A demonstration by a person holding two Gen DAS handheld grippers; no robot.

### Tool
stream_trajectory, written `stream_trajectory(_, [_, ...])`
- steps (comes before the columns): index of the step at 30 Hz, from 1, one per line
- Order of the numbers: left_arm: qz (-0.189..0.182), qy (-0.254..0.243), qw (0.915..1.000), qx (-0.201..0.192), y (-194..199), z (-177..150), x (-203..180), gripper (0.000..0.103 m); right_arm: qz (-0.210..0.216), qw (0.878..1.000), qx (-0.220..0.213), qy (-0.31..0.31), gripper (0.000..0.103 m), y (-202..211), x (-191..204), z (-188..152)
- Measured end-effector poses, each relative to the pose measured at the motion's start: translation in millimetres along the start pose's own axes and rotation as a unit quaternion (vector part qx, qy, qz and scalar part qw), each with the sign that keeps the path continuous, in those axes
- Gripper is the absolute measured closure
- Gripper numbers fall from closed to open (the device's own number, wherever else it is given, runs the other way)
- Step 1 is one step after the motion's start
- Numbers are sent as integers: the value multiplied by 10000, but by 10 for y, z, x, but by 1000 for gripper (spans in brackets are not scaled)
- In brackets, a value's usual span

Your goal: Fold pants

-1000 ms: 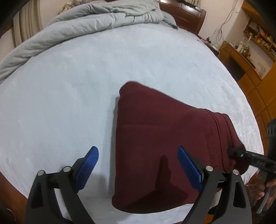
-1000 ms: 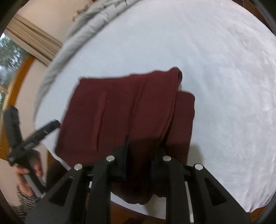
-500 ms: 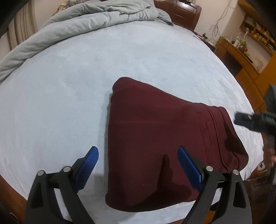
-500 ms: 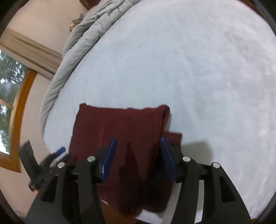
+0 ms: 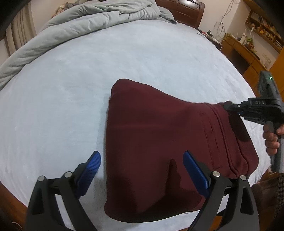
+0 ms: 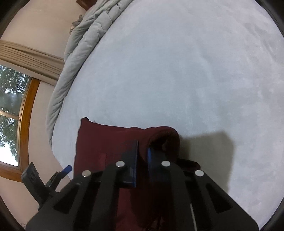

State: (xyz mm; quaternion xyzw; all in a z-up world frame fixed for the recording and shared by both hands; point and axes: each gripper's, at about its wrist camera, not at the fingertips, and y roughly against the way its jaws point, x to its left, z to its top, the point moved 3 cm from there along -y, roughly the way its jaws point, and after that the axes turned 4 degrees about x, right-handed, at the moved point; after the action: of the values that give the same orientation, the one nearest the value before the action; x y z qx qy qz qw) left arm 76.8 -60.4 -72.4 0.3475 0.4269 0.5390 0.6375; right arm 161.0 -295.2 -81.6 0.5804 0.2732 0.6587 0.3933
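1. The dark maroon fabric pants [image 5: 159,142] lie folded into a compact, roughly rectangular stack on the pale blue-grey bed sheet [image 5: 88,80], near the bed's front edge, with the ribbed waistband [image 5: 229,142] on the stack's right side in the left wrist view.
2. In the right wrist view the same pants [image 6: 99,142] sit at the near edge of the sheet [image 6: 177,71], and a rolled lip of cloth rises at their far right corner.
3. The right gripper [image 6: 142,156], black with blue pads, has its jaws drawn nearly together on a fold of maroon cloth at that corner; it grips the pants.
4. From the left wrist view the right gripper [image 5: 229,108] reaches the far right corner of the stack at the waistband, held by the person's right hand [image 5: 271,140].
5. The left gripper [image 5: 142,168] hovers over the near end of the stack with its blue-padded jaws spread wide, holding nothing; one pad is over the sheet, the other over the pants.
6. A rumpled grey quilted duvet [image 5: 79,26] is bunched along the far side of the bed.
7. A dark wooden headboard [image 5: 181,8] stands behind the duvet, and a wooden desk with shelves [image 5: 248,48] is at the far right.
8. A wood-framed window [image 6: 14,124] with a beige curtain [image 6: 32,58] shows in the right wrist view.
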Motion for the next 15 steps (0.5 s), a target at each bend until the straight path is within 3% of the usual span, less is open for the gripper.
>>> stream_trajectory(5, [64,-118,9998,-110,41,6,-74,9,-184,9994,-296,-58,96,244,17,-68])
stream_trajectory(9, [69,-220,9995,-204,67,12,-133,8,-714,9973,-51,-144,96,40,-100,-135])
stream_trajectory(15, [122,-287,9991,-289,78,29,-128,8,-847,9962,-51,-182,94,-120,-127,-180])
